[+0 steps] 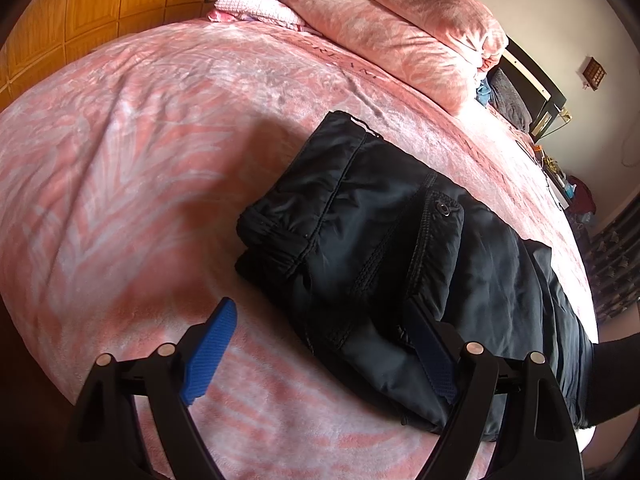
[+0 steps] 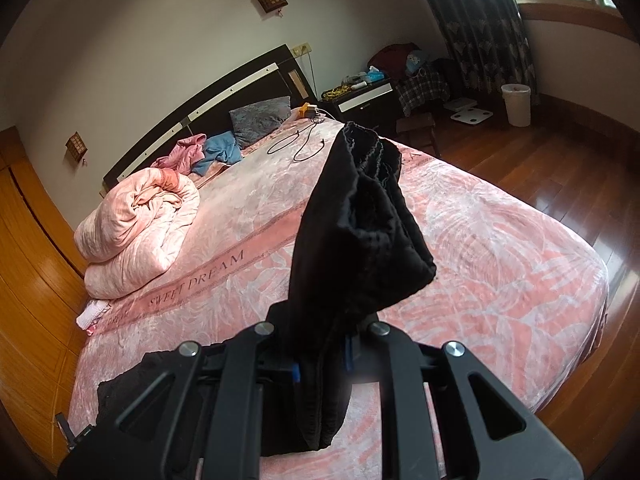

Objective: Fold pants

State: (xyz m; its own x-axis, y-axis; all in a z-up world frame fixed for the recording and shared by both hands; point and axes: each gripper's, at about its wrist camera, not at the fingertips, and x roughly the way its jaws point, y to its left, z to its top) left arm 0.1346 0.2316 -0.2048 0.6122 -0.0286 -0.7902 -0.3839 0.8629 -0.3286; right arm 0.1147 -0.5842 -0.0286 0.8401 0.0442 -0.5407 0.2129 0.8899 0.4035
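Black padded pants (image 1: pixel 384 240) lie on the pink bed cover (image 1: pixel 140 140), waist and snap button facing up, in the left wrist view. My left gripper (image 1: pixel 320 316) stands open over their near edge. Its left blue pad (image 1: pixel 208 356) is over the cover, and its right finger (image 1: pixel 432 356) is over the fabric; whether that finger touches it I cannot tell. In the right wrist view my right gripper (image 2: pixel 322 360) is shut on a bunched end of the pants (image 2: pixel 360 220), which sticks up above the bed. More black fabric (image 2: pixel 128 388) lies on the bed at lower left.
A rolled pink duvet (image 2: pixel 136 228) sits near the dark headboard (image 2: pixel 208 112), with a grey pillow (image 2: pixel 260 118), loose clothes and a black cable (image 2: pixel 300 144). A nightstand (image 2: pixel 360 96), a white bin (image 2: pixel 517 104) and wooden floor (image 2: pixel 540 168) are to the right; a wooden wardrobe (image 1: pixel 100 12) is on the left.
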